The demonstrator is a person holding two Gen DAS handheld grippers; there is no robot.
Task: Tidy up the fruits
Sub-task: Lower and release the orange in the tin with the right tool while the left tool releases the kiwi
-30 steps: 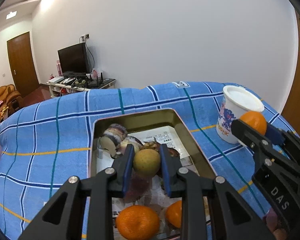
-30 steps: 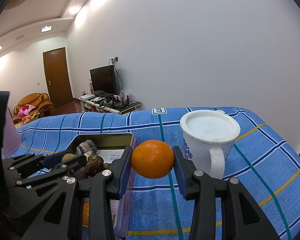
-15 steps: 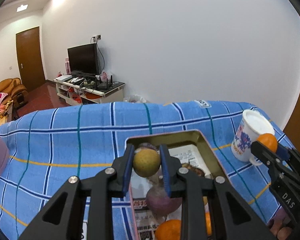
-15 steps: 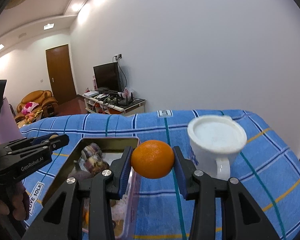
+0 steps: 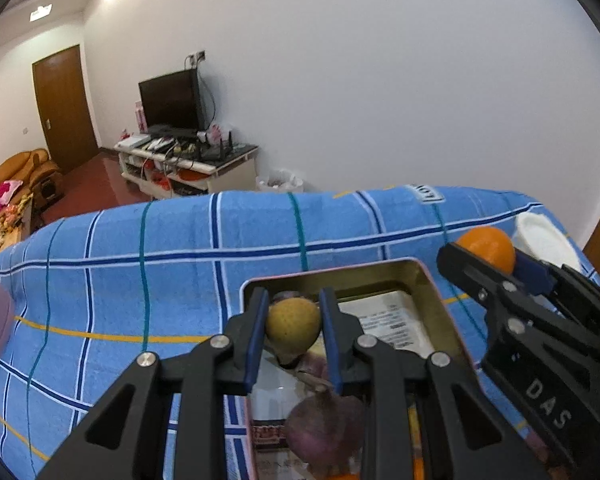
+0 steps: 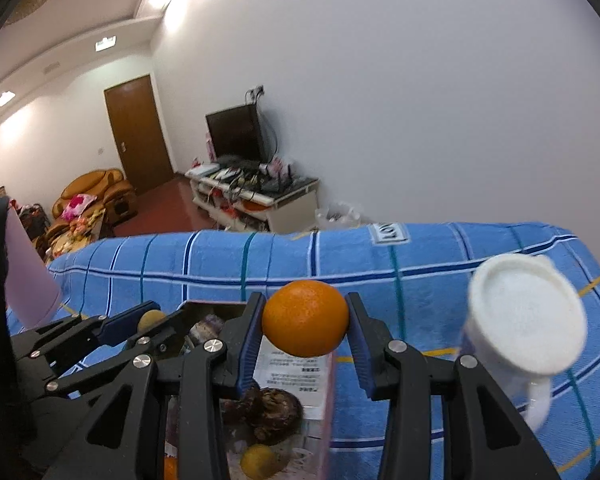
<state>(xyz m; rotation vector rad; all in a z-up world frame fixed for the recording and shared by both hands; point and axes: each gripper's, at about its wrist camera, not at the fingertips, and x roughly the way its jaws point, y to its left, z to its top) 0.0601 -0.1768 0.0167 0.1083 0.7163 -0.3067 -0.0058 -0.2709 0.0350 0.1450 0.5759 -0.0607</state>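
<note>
My left gripper (image 5: 293, 328) is shut on a small yellow-green fruit (image 5: 293, 330), held above the far end of a gold metal tin (image 5: 432, 280). A purple fruit (image 5: 324, 428) and a printed paper lie in the tin below it. My right gripper (image 6: 305, 326) is shut on an orange (image 6: 305, 318), lifted over the tin's right wall (image 6: 326, 392); that orange (image 5: 487, 247) and gripper also show at the right of the left wrist view. In the right wrist view the left gripper (image 6: 148, 322) appears at the left with its fruit. Dark wrinkled fruit (image 6: 270, 408) and a yellow one (image 6: 258, 460) sit in the tin.
A white mug (image 6: 526, 330) stands on the blue checked cloth (image 5: 140, 264) right of the tin. A pink cup (image 6: 26, 280) is at the left edge. Beyond the table's far edge are a TV stand (image 5: 188, 160), a door and a sofa.
Both grippers have drawn back and swung leftward with their fruits still held. The tin and mug have slid right and lower in the views; more of the room shows.
</note>
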